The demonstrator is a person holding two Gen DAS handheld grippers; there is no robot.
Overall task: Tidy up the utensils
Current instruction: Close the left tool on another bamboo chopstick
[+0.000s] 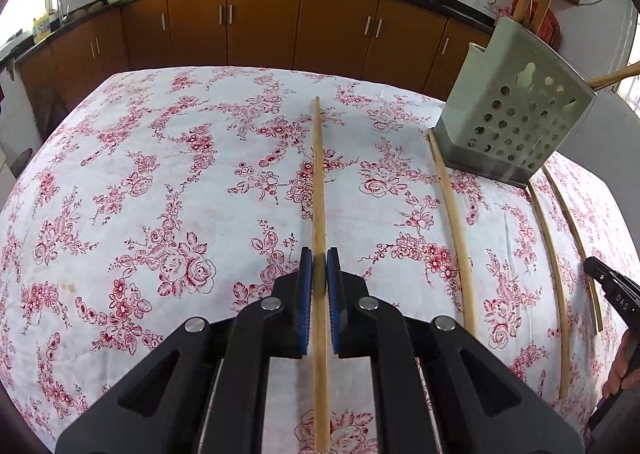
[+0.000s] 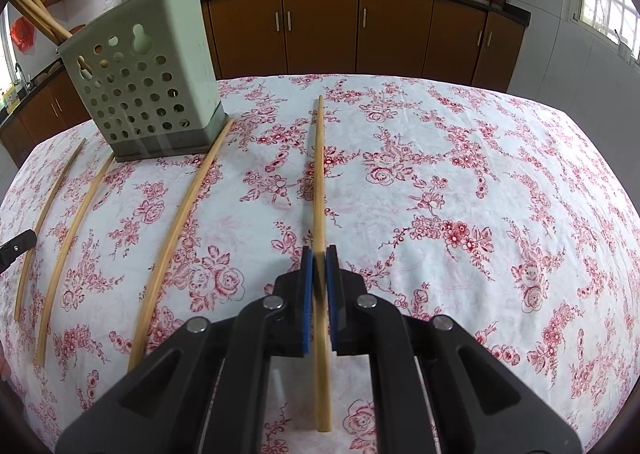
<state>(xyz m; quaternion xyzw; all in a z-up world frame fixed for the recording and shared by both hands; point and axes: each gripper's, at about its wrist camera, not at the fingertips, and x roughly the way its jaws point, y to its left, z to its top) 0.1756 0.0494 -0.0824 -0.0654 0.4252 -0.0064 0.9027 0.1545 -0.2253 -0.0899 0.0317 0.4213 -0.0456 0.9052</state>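
Note:
My left gripper (image 1: 319,260) is shut on a wooden chopstick (image 1: 318,174) that runs forward between its blue pads over the floral tablecloth. My right gripper (image 2: 319,257) is shut on another wooden chopstick (image 2: 319,174) in the same way. A pale green perforated utensil holder (image 1: 516,110) stands to the right of the left gripper and holds several chopsticks; it also shows in the right wrist view (image 2: 148,74), at upper left. Three loose chopsticks (image 2: 180,222) lie on the cloth between the two grippers.
The table is covered with a white cloth with red flowers (image 1: 160,194). Brown kitchen cabinets (image 1: 260,22) with a dark counter, woks and bowls stand behind it. The right gripper's tip (image 1: 608,282) shows at the left view's right edge.

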